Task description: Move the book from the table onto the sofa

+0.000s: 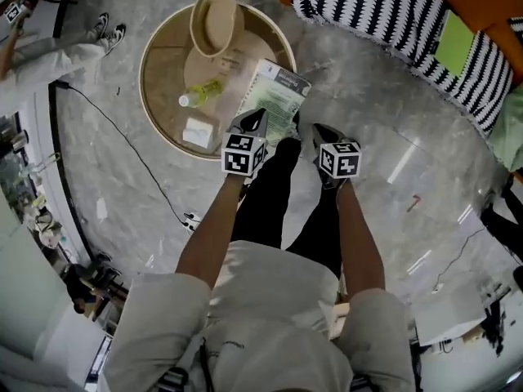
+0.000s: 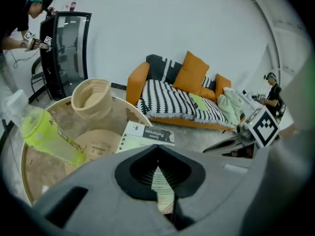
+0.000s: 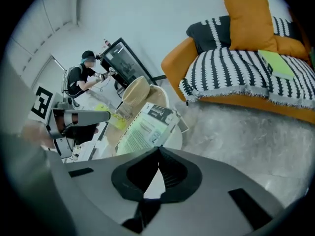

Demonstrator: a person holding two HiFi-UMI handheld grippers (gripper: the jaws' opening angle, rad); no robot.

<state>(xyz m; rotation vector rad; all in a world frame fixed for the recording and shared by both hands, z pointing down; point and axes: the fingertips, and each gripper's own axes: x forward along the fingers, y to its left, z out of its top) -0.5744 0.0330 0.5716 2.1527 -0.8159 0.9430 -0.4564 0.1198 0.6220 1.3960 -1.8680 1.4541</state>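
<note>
Left gripper [image 1: 256, 119] pinches the near edge of the book [image 1: 276, 95], and right gripper [image 1: 320, 131] is closed on its corner. The book overhangs the round table [image 1: 155, 64] rim beside a bottle [image 1: 200, 95]. The striped sofa [image 1: 384, 15] is well apart.

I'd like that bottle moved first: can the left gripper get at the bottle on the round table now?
Probably not yet. The left gripper is shut on the near edge of the book, so its jaws are taken. The bottle itself lies uncovered on the table just beyond.
</note>
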